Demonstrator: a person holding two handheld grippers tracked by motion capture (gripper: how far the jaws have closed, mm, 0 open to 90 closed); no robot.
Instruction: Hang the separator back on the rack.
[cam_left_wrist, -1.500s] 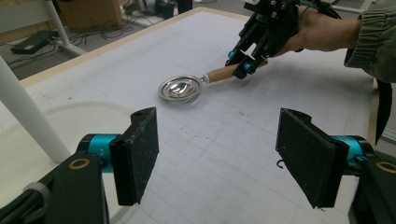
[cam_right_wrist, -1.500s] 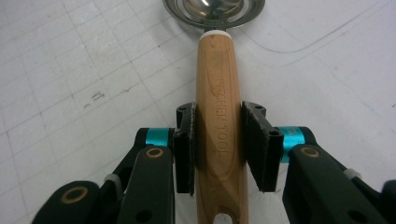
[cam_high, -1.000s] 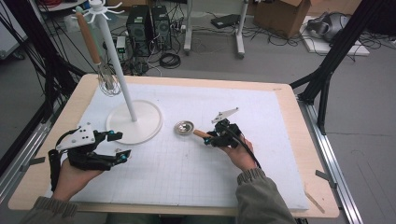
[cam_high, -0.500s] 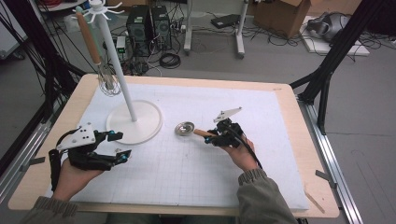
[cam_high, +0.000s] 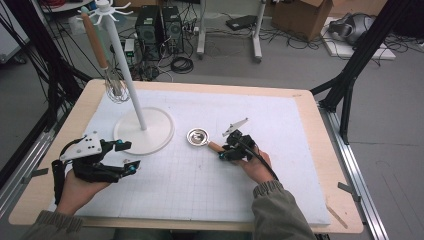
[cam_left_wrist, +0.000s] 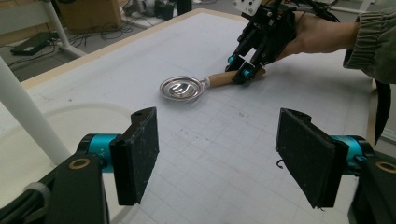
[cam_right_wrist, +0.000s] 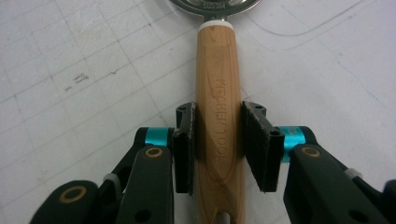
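On white mat (cam_high: 300, 150): one ladle (cam_high: 198, 137), two hand-held grippers.

Left gripper (cam_left_wrist: 217, 163) gapes wide over the mat (cam_left_wrist: 224, 126) — beyond, right gripper (cam_left_wrist: 243, 70) clamps the ladle (cam_left_wrist: 196, 86).

High view looks down; both claw views share the ladle (cam_left_wrist: 183, 88).

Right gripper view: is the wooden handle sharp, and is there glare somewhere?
Right gripper view: the wooden handle is sharp, its engraved letters readable between the right tool pads. Left gripper view: the steel bowl shows bright reflections. High view: soft, slightly blurry.
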